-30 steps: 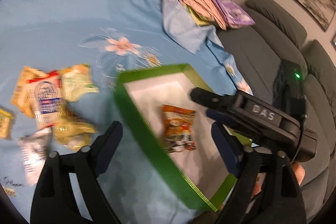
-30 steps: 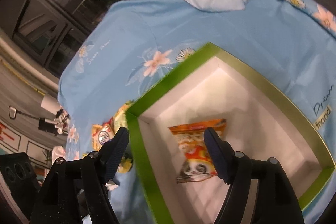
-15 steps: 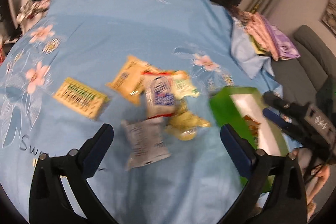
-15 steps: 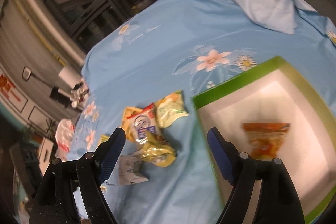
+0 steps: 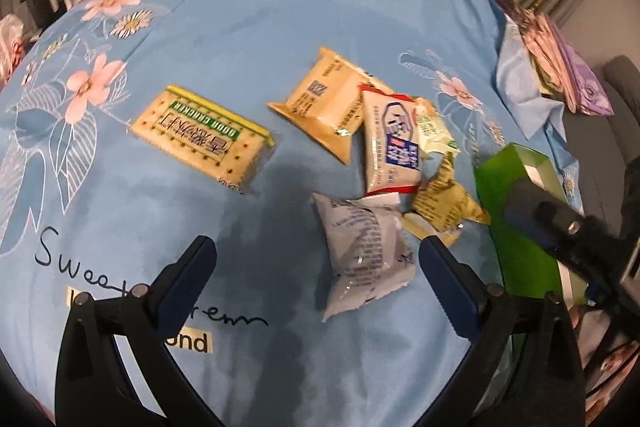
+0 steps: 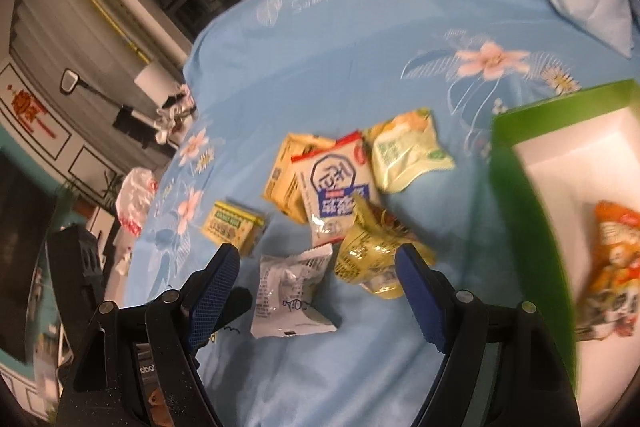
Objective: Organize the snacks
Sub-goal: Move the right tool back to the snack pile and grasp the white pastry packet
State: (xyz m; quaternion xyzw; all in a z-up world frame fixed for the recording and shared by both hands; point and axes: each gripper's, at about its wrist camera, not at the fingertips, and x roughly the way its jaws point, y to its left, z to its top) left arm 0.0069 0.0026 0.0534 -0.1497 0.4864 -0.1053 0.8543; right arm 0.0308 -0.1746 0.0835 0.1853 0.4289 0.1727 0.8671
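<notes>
Several snack packets lie in a loose pile on a blue flowered cloth. A silver-white packet lies nearest, between my left gripper's open jaws. Behind it lie a white, red and blue packet, a tan packet, crumpled yellow-green packets, a pale green packet and a yellow cracker pack. A green box with a white inside holds an orange packet. My left gripper and right gripper are open and empty above the pile.
Folded pink and purple cloths lie at the far right of the table, over a fold of blue cloth. A grey sofa stands beyond the right edge. My right gripper's body crosses in front of the green box in the left wrist view.
Both grippers have swung left from over the green box to over the snack pile and come closer to it. The orange packet stays in the box.
</notes>
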